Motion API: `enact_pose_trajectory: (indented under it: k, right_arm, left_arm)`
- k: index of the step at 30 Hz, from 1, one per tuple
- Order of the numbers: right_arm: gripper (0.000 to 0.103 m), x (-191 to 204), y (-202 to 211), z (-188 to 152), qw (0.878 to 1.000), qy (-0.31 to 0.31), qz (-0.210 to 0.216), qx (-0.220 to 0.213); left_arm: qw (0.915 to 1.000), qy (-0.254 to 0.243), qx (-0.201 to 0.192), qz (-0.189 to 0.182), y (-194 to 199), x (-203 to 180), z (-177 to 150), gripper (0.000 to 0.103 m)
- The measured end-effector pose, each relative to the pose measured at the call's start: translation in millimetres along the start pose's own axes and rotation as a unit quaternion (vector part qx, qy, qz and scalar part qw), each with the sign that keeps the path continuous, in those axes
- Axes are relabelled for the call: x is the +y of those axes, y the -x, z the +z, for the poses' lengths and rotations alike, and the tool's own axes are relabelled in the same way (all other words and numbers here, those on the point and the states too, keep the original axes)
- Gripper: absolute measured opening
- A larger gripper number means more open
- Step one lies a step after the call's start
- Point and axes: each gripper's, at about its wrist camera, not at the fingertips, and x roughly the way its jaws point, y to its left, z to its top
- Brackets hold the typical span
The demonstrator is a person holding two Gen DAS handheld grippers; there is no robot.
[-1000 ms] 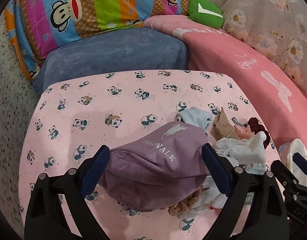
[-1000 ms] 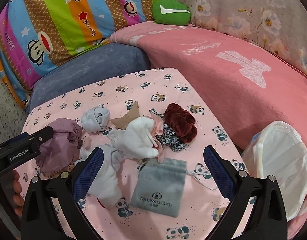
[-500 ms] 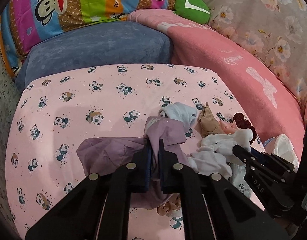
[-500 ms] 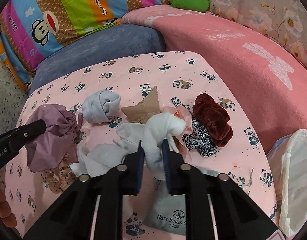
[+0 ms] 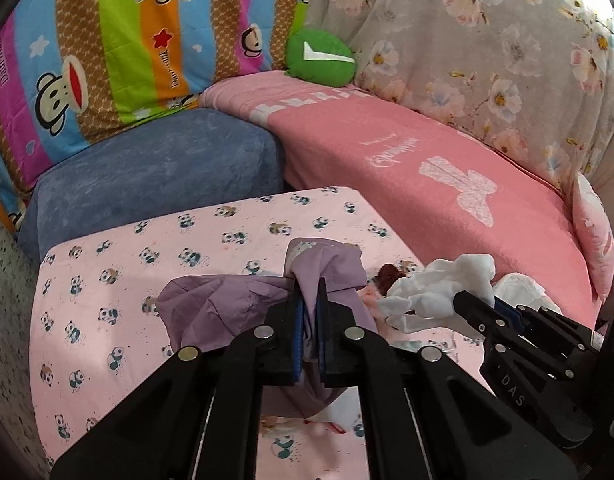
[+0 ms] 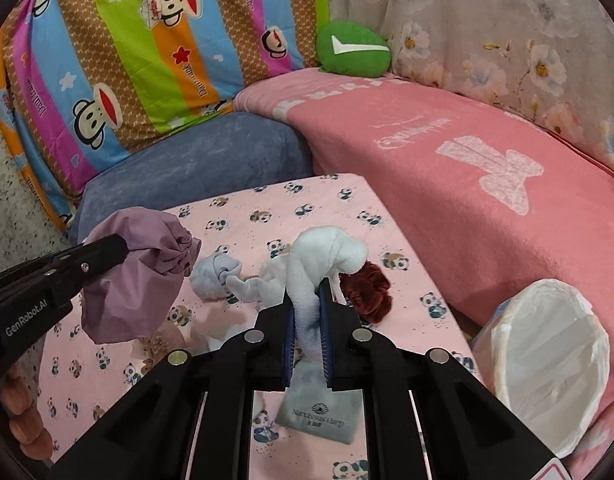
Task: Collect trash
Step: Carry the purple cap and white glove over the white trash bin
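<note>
The left gripper has its jaws pressed together on the purple cloth bag, which bunches out toward 10 o'clock and hangs clear above the panda-print sheet. The right gripper pinches the white sock, whose rounded end stands up at 12 o'clock above the blue pads.

In the right wrist view, a dark red scrunchie lies just beside the sock at 2 o'clock, a pale blue sock ball at 10 o'clock, and a grey drawstring pouch on the sheet under the jaws. The white-lined trash bin stands at 4 o'clock, off the sheet's edge beside the pink blanket. A green cushion sits at 12 o'clock, far back.
</note>
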Motion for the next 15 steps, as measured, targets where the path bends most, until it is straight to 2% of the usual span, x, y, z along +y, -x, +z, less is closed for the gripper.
enact_pose_trajectory:
  k: [10,15]
  right_arm:
    - [0.012,-99,65,-9,0.994,-0.07,-0.082,-0.031]
    - [0.012,-150,77,-19,0.988,-0.103,-0.107,-0.032]
  left_arm:
    - [0.9924,-0.075,0.004,-0.098,-9,-108,4,0.005]
    - [0.9878,-0.097,0.012,-0.121,-17,-146,-2,0.005]
